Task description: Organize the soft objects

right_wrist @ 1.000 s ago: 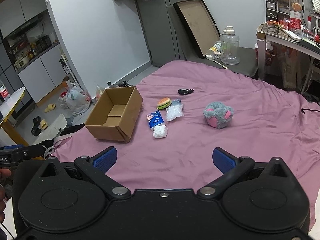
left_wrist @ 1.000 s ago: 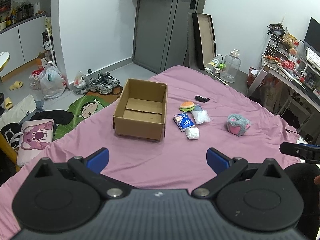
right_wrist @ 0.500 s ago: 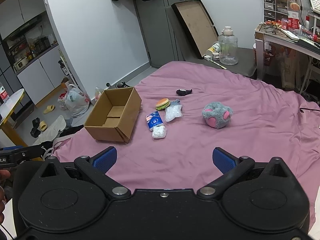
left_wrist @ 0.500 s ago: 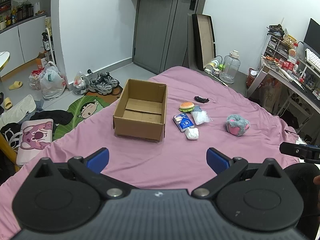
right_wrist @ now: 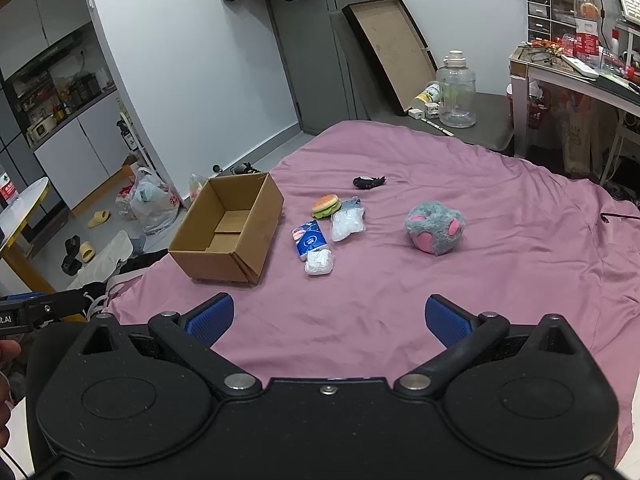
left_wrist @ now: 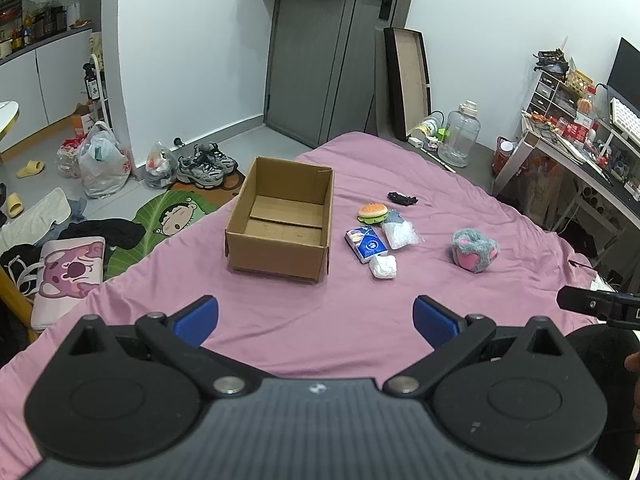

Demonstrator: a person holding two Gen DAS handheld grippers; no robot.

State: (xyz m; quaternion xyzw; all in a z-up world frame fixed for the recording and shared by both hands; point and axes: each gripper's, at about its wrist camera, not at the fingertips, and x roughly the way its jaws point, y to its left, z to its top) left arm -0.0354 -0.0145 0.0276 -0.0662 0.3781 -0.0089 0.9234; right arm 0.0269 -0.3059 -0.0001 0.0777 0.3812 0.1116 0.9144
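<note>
Left gripper [left_wrist: 316,318] and right gripper [right_wrist: 330,318] spread wide, grasping nothing, well short of the cardboard box [left_wrist: 280,220]. Beside the box: burger toy [left_wrist: 373,212], blue tissue pack [left_wrist: 366,243], grey-pink plush [left_wrist: 475,249] farther off.

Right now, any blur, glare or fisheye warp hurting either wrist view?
Left wrist view: sharp and evenly lit, cardboard box and burger toy crisp; walls bow near the edges, dark vignette in the top right corner. Right wrist view: equally sharp, grey plush clear with a soft shadow; stronger warp on the cabinets at left. No glare in either.
</note>
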